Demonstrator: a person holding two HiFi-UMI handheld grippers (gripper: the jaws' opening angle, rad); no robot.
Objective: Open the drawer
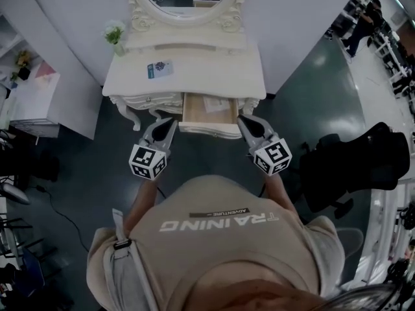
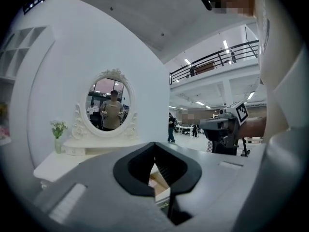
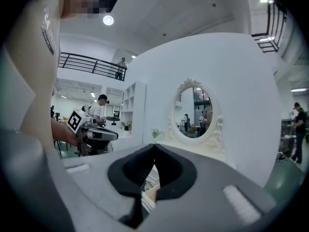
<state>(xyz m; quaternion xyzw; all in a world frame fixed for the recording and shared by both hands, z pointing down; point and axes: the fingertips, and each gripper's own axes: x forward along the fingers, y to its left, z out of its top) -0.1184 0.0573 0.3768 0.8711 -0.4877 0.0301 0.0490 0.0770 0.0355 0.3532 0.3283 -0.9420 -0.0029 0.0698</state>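
Beige shirt (image 1: 220,251) filled the bottom; left claw (image 1: 170,123) and right claw (image 1: 243,120) were both pinched together, empty, flanking the boxy pale-wood drawer (image 1: 209,112) that stuck out from the carved white desk (image 1: 194,73)

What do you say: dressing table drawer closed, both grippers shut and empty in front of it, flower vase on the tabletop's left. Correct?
Wrong on the drawer: the head view shows it pulled open. The rest stands: left gripper and right gripper are shut and empty in front of the dressing table, flower vase on the tabletop's left.
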